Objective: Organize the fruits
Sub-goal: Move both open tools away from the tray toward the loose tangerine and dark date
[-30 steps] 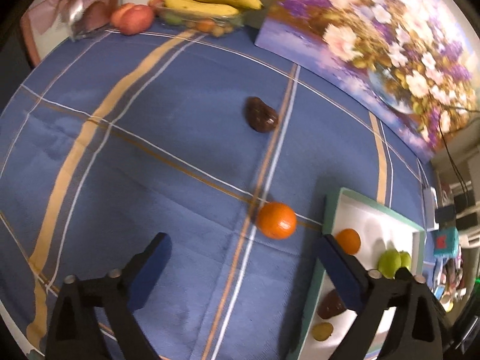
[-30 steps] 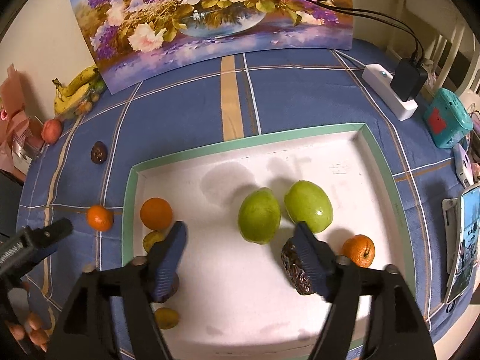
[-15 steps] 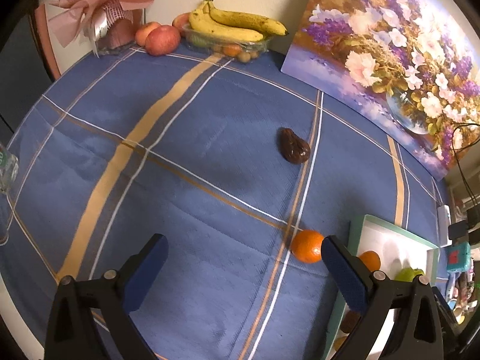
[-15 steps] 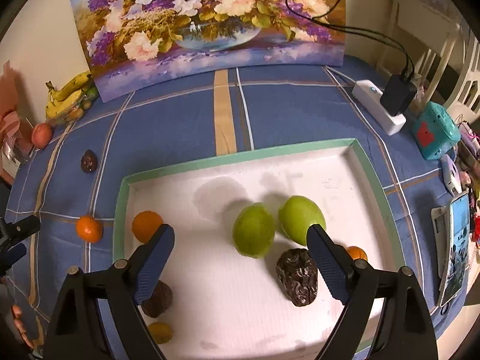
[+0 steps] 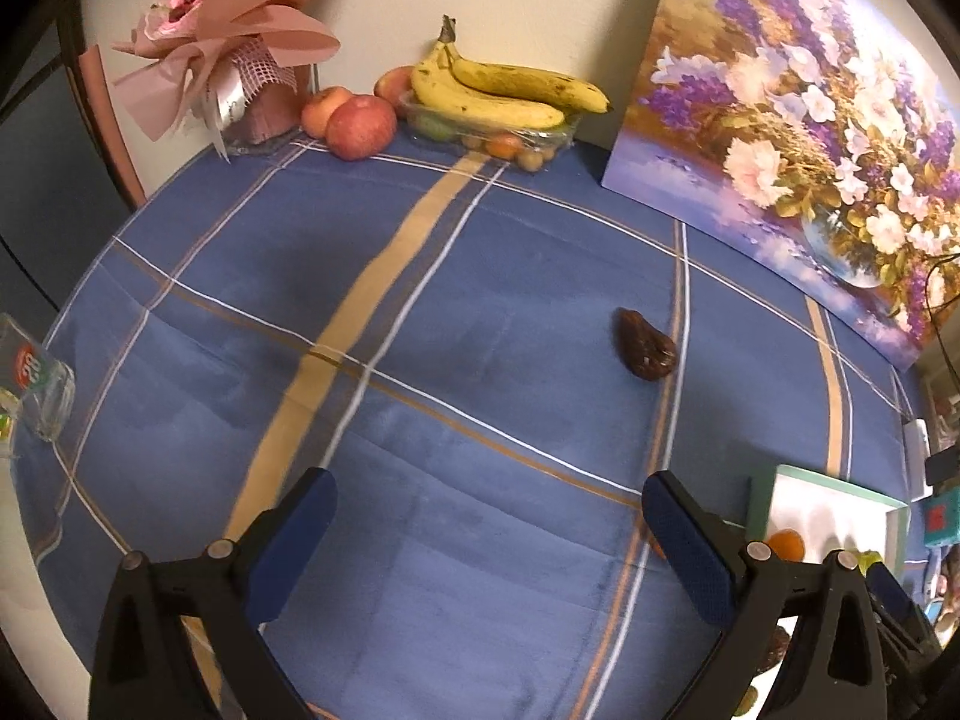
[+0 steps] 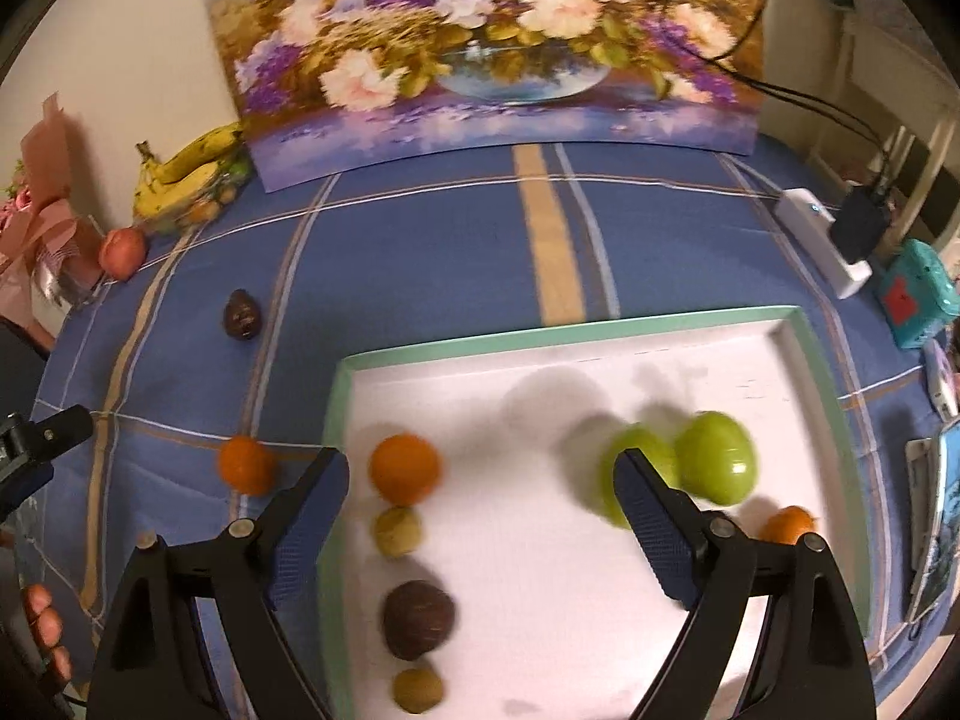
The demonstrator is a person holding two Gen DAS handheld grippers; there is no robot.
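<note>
Both grippers, left and right, are gaping empty (right's over the tray); a loose orange is sitting beside a dark fruit.

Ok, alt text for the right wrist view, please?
Open right gripper above a white tray holding two green fruits, oranges and small brown fruits. One orange and a dark fruit lie outside on the blue cloth.
</note>
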